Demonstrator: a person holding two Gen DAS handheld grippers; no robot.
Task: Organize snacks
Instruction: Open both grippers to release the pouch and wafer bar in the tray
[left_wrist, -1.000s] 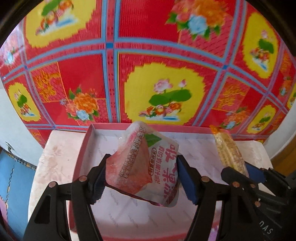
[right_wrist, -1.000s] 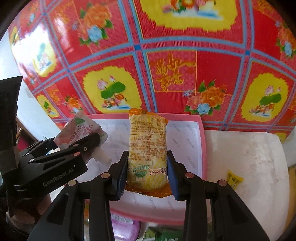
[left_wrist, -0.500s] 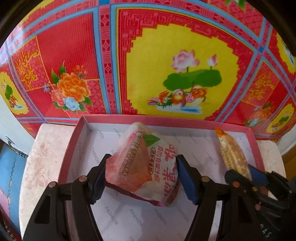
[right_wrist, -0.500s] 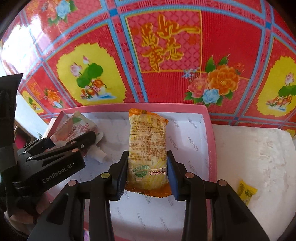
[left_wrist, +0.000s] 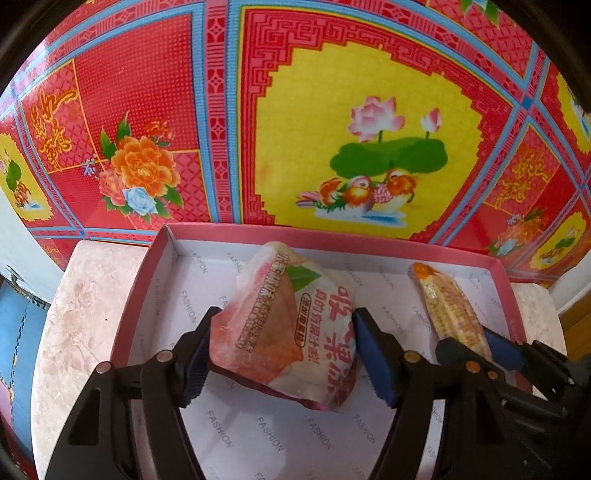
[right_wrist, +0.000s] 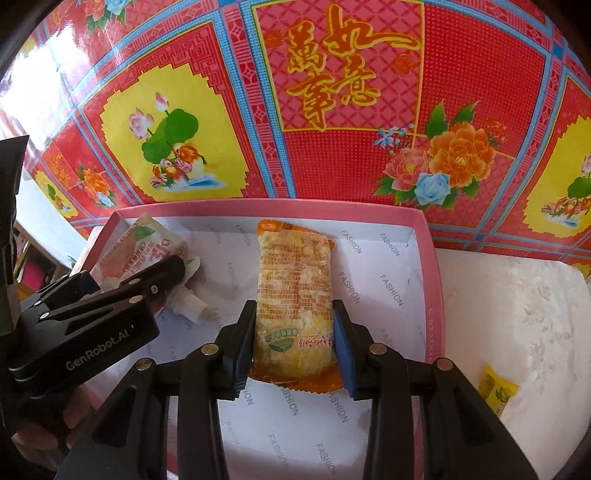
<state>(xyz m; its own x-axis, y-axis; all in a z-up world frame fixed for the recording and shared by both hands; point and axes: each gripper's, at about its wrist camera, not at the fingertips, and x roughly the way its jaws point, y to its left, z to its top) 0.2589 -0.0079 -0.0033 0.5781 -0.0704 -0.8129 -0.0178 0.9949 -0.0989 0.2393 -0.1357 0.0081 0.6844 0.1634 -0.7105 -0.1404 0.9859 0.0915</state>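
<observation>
A shallow pink box (left_wrist: 332, 240) lined with white "FASHION" paper sits on a pale table. My left gripper (left_wrist: 286, 317) is shut on a red and white drink pouch (left_wrist: 291, 343), tilted just above the box floor at its left side. Its white spout (right_wrist: 192, 310) points down toward the paper. My right gripper (right_wrist: 293, 308) is shut on a yellow and orange snack packet (right_wrist: 293, 273), held lengthways over the middle of the box (right_wrist: 295, 208). The right wrist view shows the left gripper (right_wrist: 147, 273) and pouch (right_wrist: 136, 247) at the left. The packet (left_wrist: 447, 306) is at the right in the left wrist view.
A small yellow candy (right_wrist: 496, 391) lies on the white marbled table top (right_wrist: 517, 314) right of the box. A red, yellow and blue floral sheet (right_wrist: 332, 110) rises directly behind the box. A person's fingers (right_wrist: 37, 439) show at the lower left.
Both grippers have come down and forward over the box with their snacks. The box now fills more of each view. Neither grip has changed.
</observation>
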